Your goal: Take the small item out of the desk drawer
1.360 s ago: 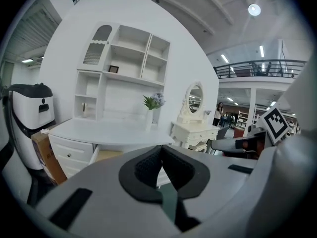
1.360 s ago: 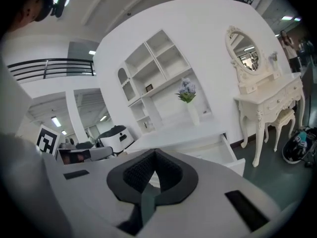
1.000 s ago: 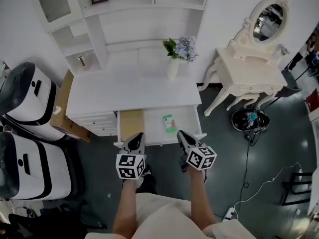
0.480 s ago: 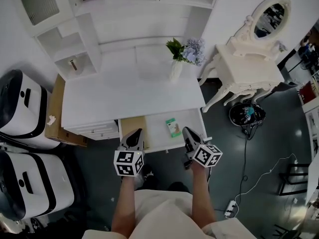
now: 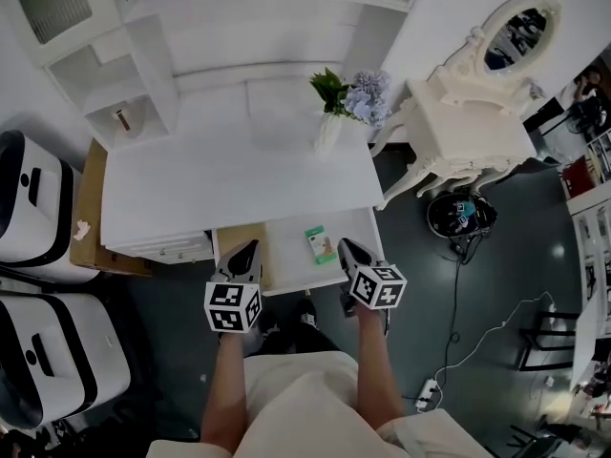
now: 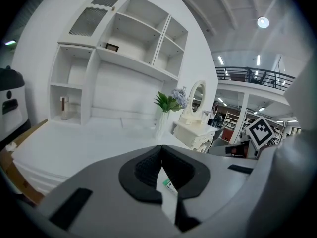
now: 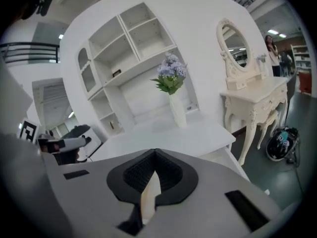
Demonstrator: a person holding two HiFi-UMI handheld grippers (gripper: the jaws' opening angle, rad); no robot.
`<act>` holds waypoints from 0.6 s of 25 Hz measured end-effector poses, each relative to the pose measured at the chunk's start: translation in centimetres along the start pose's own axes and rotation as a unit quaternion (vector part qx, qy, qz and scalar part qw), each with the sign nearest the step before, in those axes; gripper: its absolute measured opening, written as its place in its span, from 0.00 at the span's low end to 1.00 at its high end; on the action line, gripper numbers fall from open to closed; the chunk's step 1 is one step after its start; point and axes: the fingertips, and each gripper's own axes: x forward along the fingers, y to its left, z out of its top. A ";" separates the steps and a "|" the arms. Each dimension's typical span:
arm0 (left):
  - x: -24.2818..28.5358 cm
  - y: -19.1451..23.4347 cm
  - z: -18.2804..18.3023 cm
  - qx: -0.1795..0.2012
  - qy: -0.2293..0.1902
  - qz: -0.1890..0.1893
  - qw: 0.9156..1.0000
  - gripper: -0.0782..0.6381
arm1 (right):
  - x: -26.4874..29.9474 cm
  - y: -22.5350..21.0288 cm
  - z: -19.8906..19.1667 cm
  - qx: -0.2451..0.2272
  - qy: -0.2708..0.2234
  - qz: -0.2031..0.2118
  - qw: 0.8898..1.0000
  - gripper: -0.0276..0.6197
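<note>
The white desk (image 5: 239,175) has its drawer (image 5: 286,265) pulled open. A small green-and-white packet (image 5: 318,244) lies flat inside the drawer, right of its middle. My left gripper (image 5: 246,248) hovers over the drawer's front left, above a tan patch of the drawer floor, jaws shut and empty. My right gripper (image 5: 346,247) is at the front right, just right of the packet, also shut and empty. In the left gripper view the packet (image 6: 167,185) shows through the slit below the closed tips of the left gripper (image 6: 160,148). The right gripper (image 7: 155,151) points over the desk top.
A vase of flowers (image 5: 329,132) stands at the desk's back right. A cream dressing table with mirror (image 5: 468,132) is to the right, with a dark helmet-like object (image 5: 458,216) and cables (image 5: 477,342) on the floor. White machines (image 5: 33,208) and a cardboard box (image 5: 86,208) flank the left.
The head view has drifted, so the desk sits a little lower and further left in frame. Both grippers keep their places at the drawer's front, still shut.
</note>
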 end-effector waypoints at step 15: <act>0.0 -1.2 -1.2 0.008 0.009 0.037 0.999 0.13 | 4.9 -5.4 -6.6 -0.089 0.181 0.016 0.979 0.09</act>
